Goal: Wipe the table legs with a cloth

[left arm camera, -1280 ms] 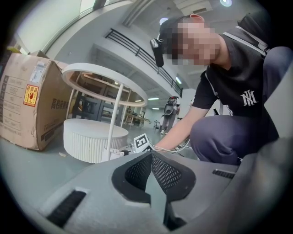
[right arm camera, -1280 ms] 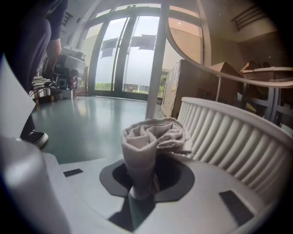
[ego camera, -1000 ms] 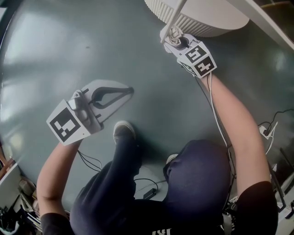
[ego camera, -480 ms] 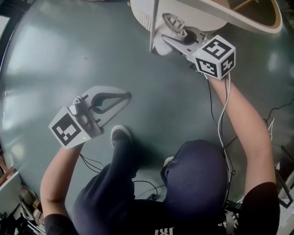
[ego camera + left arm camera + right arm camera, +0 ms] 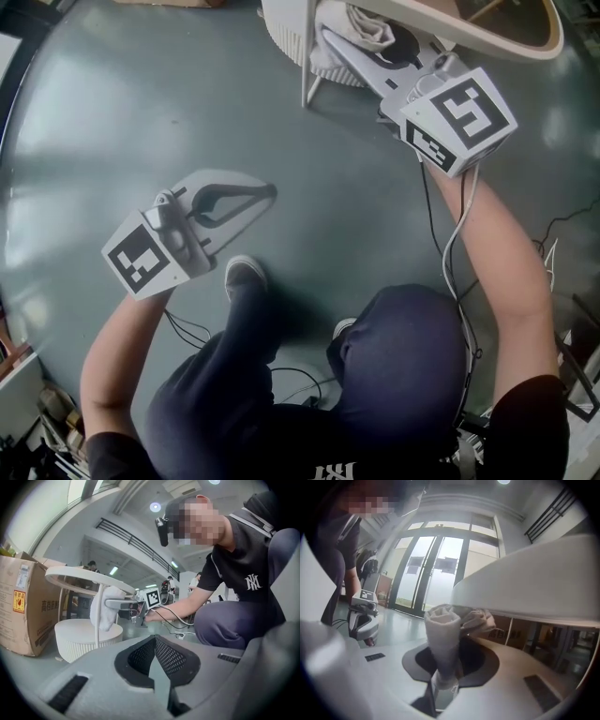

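Low at the left of the head view, my left gripper (image 5: 265, 193) hangs over the grey floor (image 5: 94, 112) with its fingers clenched together on nothing. It is about where it was a second ago and has taken no part in the work. Moving right, to the upper middle of the frame, the thin white leg (image 5: 307, 56) rises from the ribbed round base (image 5: 281, 33) of the little bench. Just right of that leg is the white cloth (image 5: 367, 26), bunched up and grasped firmly in the fingers of my right gripper (image 5: 337, 42), which reaches in from the upper right. That is what has changed: a second ago the cloth was down by the base, half a second ago it was partway up, and now it sits right under the round top (image 5: 511, 49). In the right gripper view the underside looms just above it. I judge that one upward stroke along this leg is about finished. Whether the cloth presses the leg at this instant or sits just beside it, I cannot tell. Next would come a stroke back down or a shift to another leg. Counting: two grippers, one cloth, one leg plain in the head view with any others hidden, one base, one top, and one cardboard box (image 5: 18, 606) at the left of the left gripper view.
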Demonstrator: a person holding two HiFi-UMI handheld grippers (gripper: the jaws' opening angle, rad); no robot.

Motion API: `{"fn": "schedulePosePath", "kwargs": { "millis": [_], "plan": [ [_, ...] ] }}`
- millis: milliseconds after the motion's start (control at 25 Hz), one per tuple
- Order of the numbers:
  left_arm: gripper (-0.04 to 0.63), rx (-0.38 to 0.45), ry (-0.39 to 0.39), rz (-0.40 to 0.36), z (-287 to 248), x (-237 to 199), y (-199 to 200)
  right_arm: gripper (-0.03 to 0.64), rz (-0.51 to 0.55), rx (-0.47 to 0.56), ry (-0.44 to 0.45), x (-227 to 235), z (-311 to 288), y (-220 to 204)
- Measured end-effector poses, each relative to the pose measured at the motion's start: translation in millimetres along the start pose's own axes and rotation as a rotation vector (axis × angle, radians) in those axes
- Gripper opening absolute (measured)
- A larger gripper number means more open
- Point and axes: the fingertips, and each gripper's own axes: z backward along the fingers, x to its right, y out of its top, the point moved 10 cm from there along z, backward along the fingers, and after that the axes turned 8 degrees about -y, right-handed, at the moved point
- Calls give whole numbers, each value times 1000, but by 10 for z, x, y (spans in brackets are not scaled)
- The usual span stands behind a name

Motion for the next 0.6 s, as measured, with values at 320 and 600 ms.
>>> {"fn": "schedulePosePath", "kwargs": {
  "millis": [320,600],
  "plan": [
    [8,6,7,26,44,-43,-79,78,79,27,-42,-84,-15,-25],
    [8,18,-14,32,24,-89,-122,78,68,-29,-52,-207,-51,-291]
  ]
}}
